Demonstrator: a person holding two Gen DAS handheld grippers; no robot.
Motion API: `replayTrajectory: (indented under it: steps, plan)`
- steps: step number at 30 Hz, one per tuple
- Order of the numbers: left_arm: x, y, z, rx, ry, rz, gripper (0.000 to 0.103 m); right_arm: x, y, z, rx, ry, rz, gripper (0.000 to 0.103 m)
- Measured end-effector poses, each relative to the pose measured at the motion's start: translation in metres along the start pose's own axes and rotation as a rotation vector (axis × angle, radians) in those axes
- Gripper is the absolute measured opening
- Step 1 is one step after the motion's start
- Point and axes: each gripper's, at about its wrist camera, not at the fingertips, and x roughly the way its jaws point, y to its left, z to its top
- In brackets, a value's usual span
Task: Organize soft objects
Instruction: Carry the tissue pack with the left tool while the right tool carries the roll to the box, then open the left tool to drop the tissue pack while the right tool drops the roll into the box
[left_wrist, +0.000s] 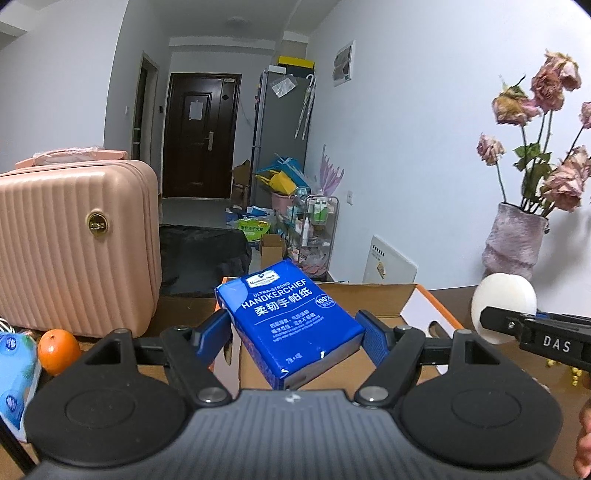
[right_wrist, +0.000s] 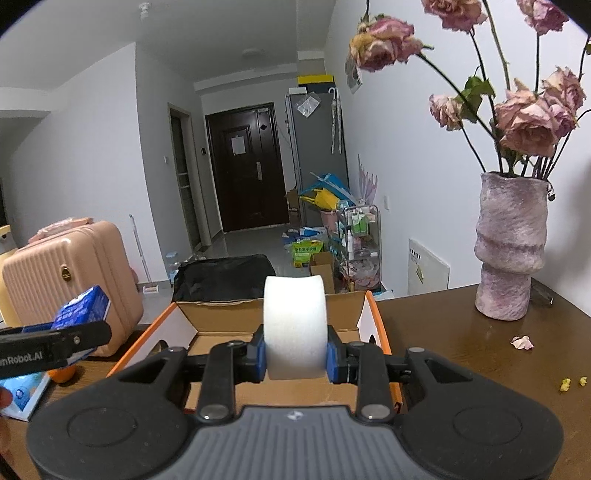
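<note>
My left gripper (left_wrist: 295, 334) clamps the tissue pack (left_wrist: 291, 325); my right gripper (right_wrist: 295, 356) squeezes the white sponge (right_wrist: 295, 325), both above the box (right_wrist: 229, 314) at the table's far edge.

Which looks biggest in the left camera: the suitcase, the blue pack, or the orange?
1. Suitcase
2. Blue pack, though it sits close to the camera, so it may look larger than it is
3. Orange
</note>
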Motion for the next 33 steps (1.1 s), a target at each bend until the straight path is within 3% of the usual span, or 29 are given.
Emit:
replayTrajectory:
  steps: [13, 23, 24, 25, 27, 28, 29, 30, 33]
  plan:
    - [0.065, 0.006, 0.002, 0.031, 0.081, 0.033, 0.075, 0.057, 0.001, -0.008, 0.001, 0.123, -0.030, 0.029]
    - [0.096, 0.004, -0.014, 0.053, 0.136, 0.029, 0.077, 0.088, 0.005, -0.031, -0.045, 0.114, -0.018, 0.030]
    - [0.097, 0.003, -0.015, 0.054, 0.142, 0.032, 0.079, 0.088, 0.006, -0.032, -0.052, 0.111, -0.020, 0.036]
    - [0.096, 0.003, -0.015, 0.053, 0.142, 0.035, 0.087, 0.087, 0.007, -0.033, -0.054, 0.107, -0.023, 0.042]
    - [0.092, 0.004, -0.016, 0.052, 0.118, 0.040, 0.099, 0.083, 0.008, -0.034, -0.052, 0.090, -0.027, 0.068]
    - [0.089, 0.004, -0.016, 0.050, 0.105, 0.044, 0.103, 0.081, 0.008, -0.034, -0.049, 0.080, -0.031, 0.076]
    - [0.089, 0.002, -0.014, 0.047, 0.098, 0.044, 0.103, 0.079, 0.007, -0.034, -0.042, 0.071, -0.036, 0.088]
    - [0.088, 0.003, -0.013, 0.042, 0.097, 0.038, 0.103, 0.078, 0.006, -0.033, -0.035, 0.063, -0.040, 0.095]
    - [0.087, 0.003, -0.013, 0.028, 0.100, 0.029, 0.103, 0.076, 0.002, -0.032, -0.023, 0.054, -0.049, 0.101]
